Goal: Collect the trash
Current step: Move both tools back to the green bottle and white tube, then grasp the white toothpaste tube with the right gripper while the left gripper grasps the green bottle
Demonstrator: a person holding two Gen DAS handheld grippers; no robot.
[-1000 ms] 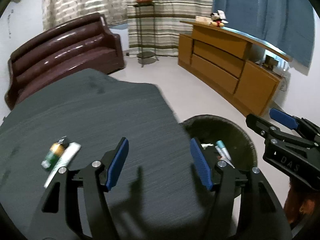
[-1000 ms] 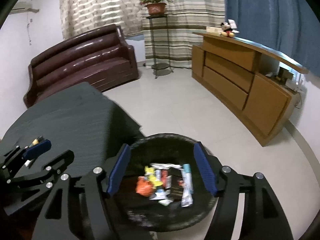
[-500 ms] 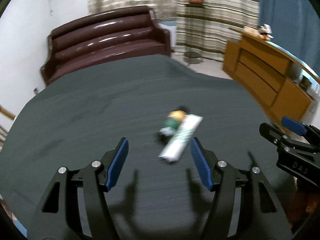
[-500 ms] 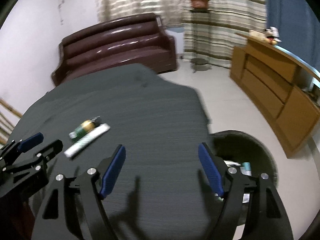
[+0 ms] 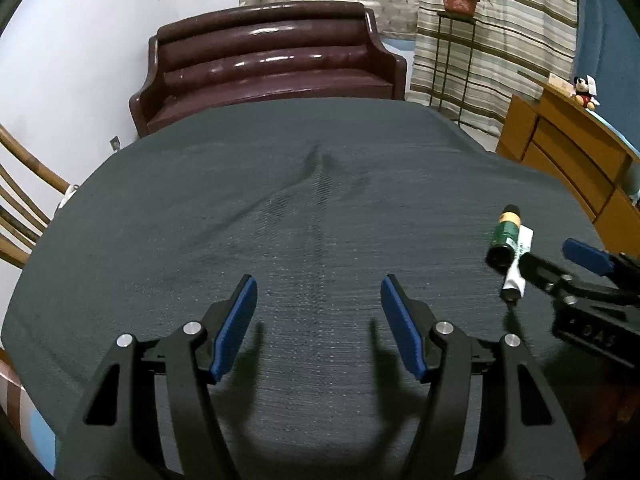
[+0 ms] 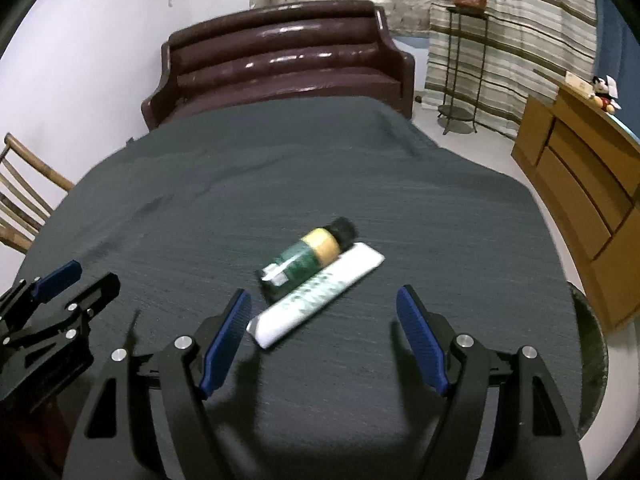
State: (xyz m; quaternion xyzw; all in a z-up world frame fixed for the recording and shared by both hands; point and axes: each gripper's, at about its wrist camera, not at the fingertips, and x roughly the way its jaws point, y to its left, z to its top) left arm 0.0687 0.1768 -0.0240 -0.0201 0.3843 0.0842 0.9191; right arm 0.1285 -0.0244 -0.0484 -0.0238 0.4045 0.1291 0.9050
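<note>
A small green bottle (image 6: pixel 308 258) with a yellow band and black cap lies on the dark table cloth (image 6: pixel 280 168), touching a white tube (image 6: pixel 316 294) beside it. My right gripper (image 6: pixel 324 334) is open and empty, just short of the tube's near end. My left gripper (image 5: pixel 318 320) is open and empty over bare cloth to the left. In the left wrist view the bottle (image 5: pixel 505 236) and tube (image 5: pixel 518 266) lie at the right, with the right gripper (image 5: pixel 560 262) next to them.
A dark round trash bin's rim (image 6: pixel 592 360) shows past the table's right edge. A brown sofa (image 6: pixel 280 64) stands behind the table, a wooden cabinet (image 6: pixel 580 168) on the right, a wooden chair (image 6: pixel 20 208) on the left, a plant stand (image 6: pixel 460 72) by the curtains.
Both grippers swung left from the trash bin to over the table. The right gripper now faces the bottle and tube; the left one has moved past them over bare cloth.
</note>
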